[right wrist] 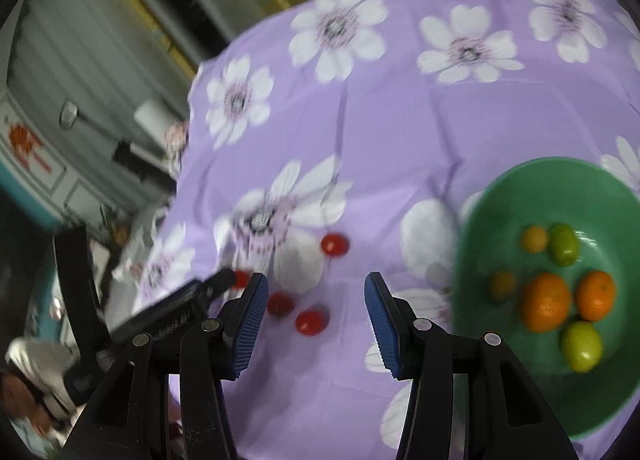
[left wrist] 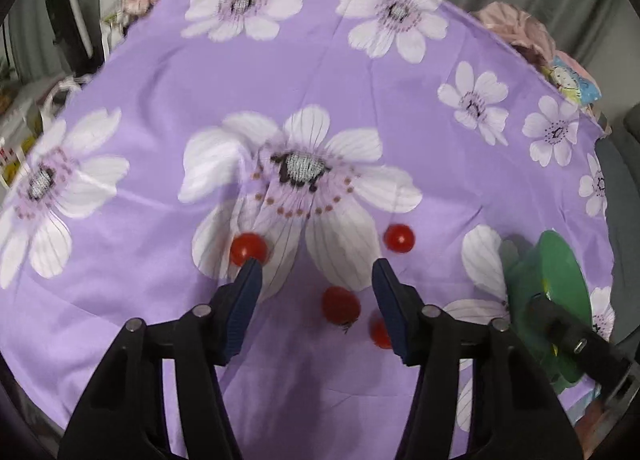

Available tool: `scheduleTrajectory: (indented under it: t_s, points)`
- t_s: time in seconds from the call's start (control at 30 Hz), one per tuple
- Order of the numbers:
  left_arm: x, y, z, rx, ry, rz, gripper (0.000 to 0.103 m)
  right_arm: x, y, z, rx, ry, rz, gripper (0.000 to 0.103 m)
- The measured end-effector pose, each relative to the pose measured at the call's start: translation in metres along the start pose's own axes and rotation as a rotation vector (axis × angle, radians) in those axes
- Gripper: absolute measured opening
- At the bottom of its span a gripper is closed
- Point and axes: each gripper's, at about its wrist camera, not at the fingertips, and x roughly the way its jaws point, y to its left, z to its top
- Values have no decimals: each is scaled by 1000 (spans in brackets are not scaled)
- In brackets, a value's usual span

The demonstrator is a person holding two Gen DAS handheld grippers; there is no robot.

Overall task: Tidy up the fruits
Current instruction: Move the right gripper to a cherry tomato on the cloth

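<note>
Purple cloth (left wrist: 160, 72) printed with large white flowers covers the table, with grey curtains and cluttered furniture blurred beyond its far edge. Four small red tomatoes lie loose on the cloth toward its near edge. In the left wrist view one tomato (left wrist: 248, 248) sits just beyond the tip of the left-hand finger, which hides part of it — whether they touch cannot be told. A second tomato (left wrist: 399, 238) lies a little beyond the other fingertip, apart from it. A third tomato (left wrist: 341, 305) rests between the two fingers, and a fourth tomato (left wrist: 379, 331) lies beside the inner face of the right-hand finger, partly hidden by it. The left gripper (left wrist: 317, 270) has its blue-padded fingers spread wide and grips nothing. Toward the right edge of the cloth stands a green bowl (right wrist: 532, 196), seen edge-on in the left wrist view with the other tool's black body in front of it. The right wrist view looks into the bowl: two oranges (right wrist: 546, 302), two green fruits (right wrist: 563, 244) and two small yellowish fruits (right wrist: 534, 239) lie on its floor, close together. The right gripper (right wrist: 316, 284) hangs over the cloth between the tomatoes and the bowl, fingers wide apart and holding nothing — the bowl lies just off its right-hand finger, the tomatoes off its left.
</note>
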Motion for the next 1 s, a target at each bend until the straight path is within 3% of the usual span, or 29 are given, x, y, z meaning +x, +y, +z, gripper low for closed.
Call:
scheduleTrajectory:
  t_s: [0.3,0.6,1.0]
  points:
    - [31,2,-8,-17,122,-12,40,54,5,-19,-37,150,-54,49]
    - [37,9,-8,-92,166,-112,37,63,8,-25,-60,187,-56,45]
    - [45,1,-11,-69,167,-83,28,85,17,-30,-126,202,-140,38]
